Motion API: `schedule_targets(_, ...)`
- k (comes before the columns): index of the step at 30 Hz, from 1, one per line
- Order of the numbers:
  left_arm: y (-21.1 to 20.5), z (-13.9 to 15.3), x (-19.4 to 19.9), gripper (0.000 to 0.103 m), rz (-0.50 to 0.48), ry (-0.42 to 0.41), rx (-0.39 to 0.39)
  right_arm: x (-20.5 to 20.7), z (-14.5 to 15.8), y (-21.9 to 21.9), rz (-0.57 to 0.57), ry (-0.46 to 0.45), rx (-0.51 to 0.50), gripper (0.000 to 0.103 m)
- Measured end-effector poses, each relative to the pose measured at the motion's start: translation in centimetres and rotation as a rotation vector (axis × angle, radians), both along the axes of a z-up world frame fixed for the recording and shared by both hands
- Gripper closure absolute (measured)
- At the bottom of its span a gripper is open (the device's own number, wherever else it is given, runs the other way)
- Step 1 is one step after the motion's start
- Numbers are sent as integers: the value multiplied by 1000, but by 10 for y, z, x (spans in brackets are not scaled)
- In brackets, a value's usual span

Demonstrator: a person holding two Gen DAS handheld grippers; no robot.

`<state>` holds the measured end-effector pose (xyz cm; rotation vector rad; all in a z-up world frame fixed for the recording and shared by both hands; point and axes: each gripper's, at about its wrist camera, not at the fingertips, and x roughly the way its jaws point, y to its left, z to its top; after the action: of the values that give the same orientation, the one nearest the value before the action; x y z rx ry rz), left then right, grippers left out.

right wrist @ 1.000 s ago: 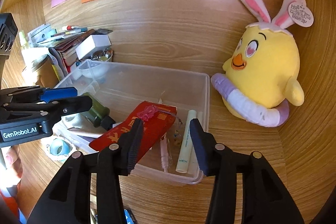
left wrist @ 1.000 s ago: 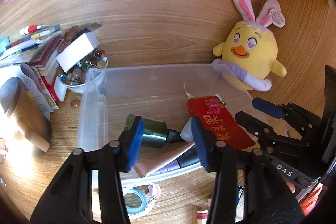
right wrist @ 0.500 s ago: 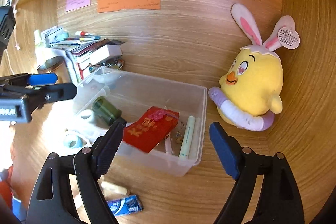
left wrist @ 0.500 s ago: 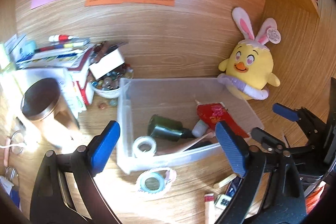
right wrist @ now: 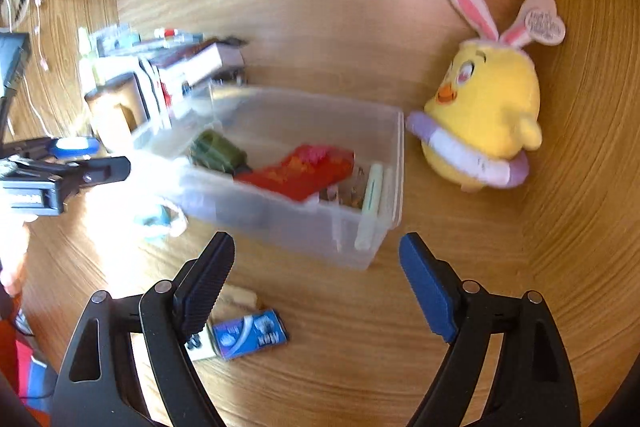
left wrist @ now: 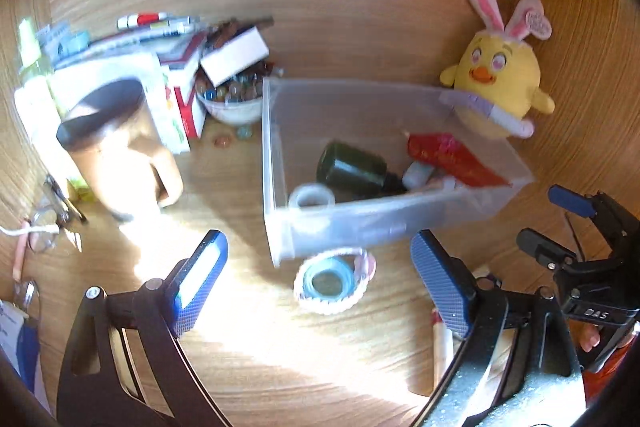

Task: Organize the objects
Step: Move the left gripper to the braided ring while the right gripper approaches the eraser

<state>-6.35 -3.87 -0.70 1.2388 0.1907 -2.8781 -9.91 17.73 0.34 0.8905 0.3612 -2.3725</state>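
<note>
Wood-grain surface (left wrist: 248, 339) and back wall fill both views, with pink, green and orange notes stuck high on the wall. On it stands a clear plastic bin (left wrist: 276, 163) holding a dark green bottle (left wrist: 352, 169), a red packet (right wrist: 300, 173), a white tape roll (left wrist: 311, 195) and a pale tube (right wrist: 370, 203). A blue tape roll (left wrist: 329, 281) lies just outside its near wall. Beside the bin sits a yellow plush chick (right wrist: 486, 115). Left claw (left wrist: 318, 291) and right claw (right wrist: 316, 287) both hang spread wide, pinching nothing. A blue packet (right wrist: 250, 335) lies near the right claw.
</note>
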Motion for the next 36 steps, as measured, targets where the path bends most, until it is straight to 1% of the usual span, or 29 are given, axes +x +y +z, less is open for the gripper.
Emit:
schedule_targets(2,1,-9,0,9,-12,-29,28,-1,-12,-1,-3,-26,25,21)
schedule_targets(3,2,-14,0,9,-17,-43,30,-1,-16,-1,-2,-41,28,21)
schedule_targets(5,5,-23,-1,9,-21,-65,15,0,-25,-2,8,-78,30,21)
schedule_targets(12,12,-50,-13,9,-16,-150,-4,9,-37,-15,68,-129,27,21)
schedule_targets(16,17,-58,-20,9,-19,-176,-27,12,-44,-28,101,-141,38,21)
schedule_targets(21,19,-66,-27,9,-10,-193,-46,11,-53,-37,121,-182,31,23)
schedule_targets(22,19,-67,-28,9,-8,-190,-51,10,-55,-37,118,-188,28,25)
schedule_targets(23,20,-67,-28,9,-7,-185,-61,9,-55,-37,120,-194,26,30)
schedule_targets(25,21,-65,-27,14,-21,-166,-67,8,-56,-36,123,-205,18,37)
schedule_targets(26,20,-65,-26,21,-30,-153,-68,8,-56,-38,122,-207,19,42)
schedule_targets(27,20,-65,-25,27,-35,-146,-69,7,-57,-39,123,-209,22,45)
schedule_targets(28,21,-65,-24,29,-37,-144,-69,7,-58,-39,124,-211,24,50)
schedule_targets(29,21,-65,-23,36,-40,-142,-70,7,-59,-40,131,-217,23,54)
schedule_targets(30,21,-65,-22,41,-42,-140,-70,7,-59,-41,136,-220,22,56)
schedule_targets(32,22,-65,-19,48,-44,-129,-71,9,-58,-42,143,-212,21,61)
schedule_targets(34,23,-64,-18,50,-44,-122,-70,11,-58,-43,149,-207,23,65)
schedule_targets(36,22,-64,-16,52,-42,-114,-67,13,-58,-45,150,-203,23,65)
